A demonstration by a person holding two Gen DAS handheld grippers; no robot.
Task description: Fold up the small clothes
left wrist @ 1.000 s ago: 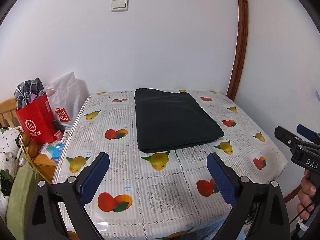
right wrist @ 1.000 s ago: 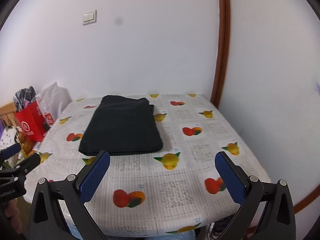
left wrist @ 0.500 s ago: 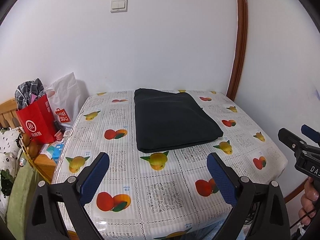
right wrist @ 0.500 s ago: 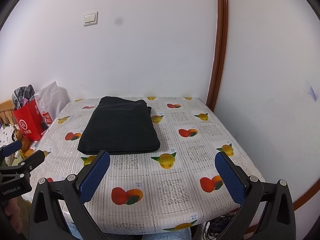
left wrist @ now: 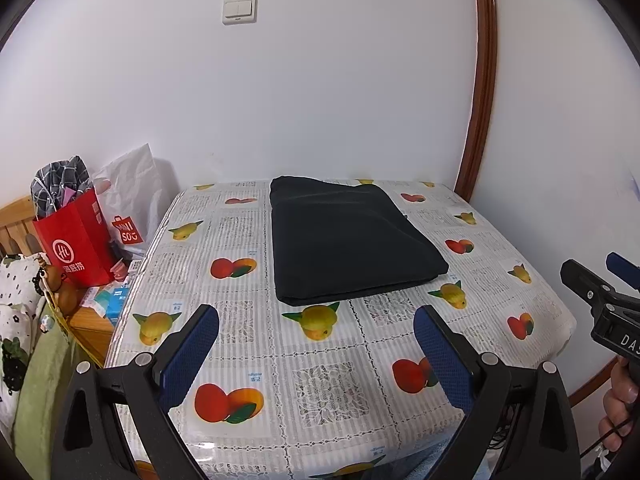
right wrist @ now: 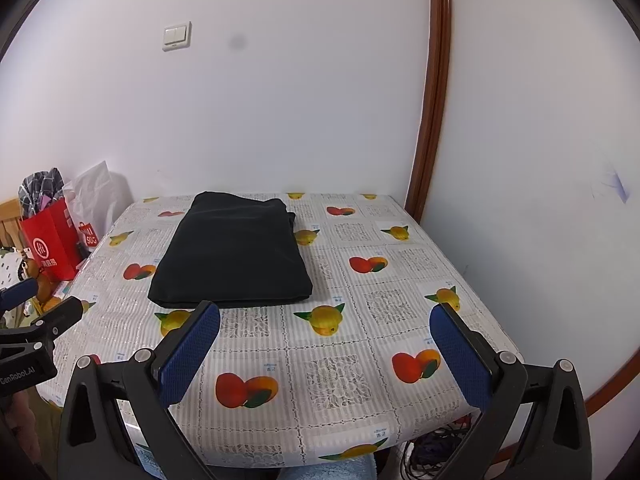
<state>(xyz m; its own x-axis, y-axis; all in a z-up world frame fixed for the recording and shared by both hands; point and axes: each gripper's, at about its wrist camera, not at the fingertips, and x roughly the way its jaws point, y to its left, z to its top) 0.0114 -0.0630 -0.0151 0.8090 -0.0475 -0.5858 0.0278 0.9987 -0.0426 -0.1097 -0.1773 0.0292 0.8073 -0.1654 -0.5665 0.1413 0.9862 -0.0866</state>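
Grippers first, nearest to me: left gripper (left wrist: 316, 340) has its blue pads (left wrist: 188, 354) spread wide apart w/ nothing between them, held above the near edge of the table (left wrist: 320, 420). Right gripper (right wrist: 326, 344) is the same, pads (right wrist: 460, 360) wide apart and empty, also over the near edge. Each shows up in the other's cam: the right one at the far right of my left view, w/ a bit of the hand (left wrist: 620, 404) on its grip, and the left one at the far left of my right view.

Under both I see the fruit-print cloth (right wrist: 340, 376), peaches and yellow fruit in squares, covering the table top.

Further back, approx. mid-table and a bit toward the far side, lies the garment (left wrist: 344, 240): black, folded into a flat rectangle, near edge showing stacked layers. Neither gripper touches it; it's well apart from both. Can't tell what kind of clothing it is.

Left of the table, beside its far corner: red bag (left wrist: 74, 240) w/ checked fabric sticking out the top, white bag (left wrist: 128, 200) just behind it. Some small boxes lie below them on a wooden unit.

At the back, white wall w/ a switch (left wrist: 239, 10) up high, and brown wood trim (left wrist: 478, 88) running up the corner at right.
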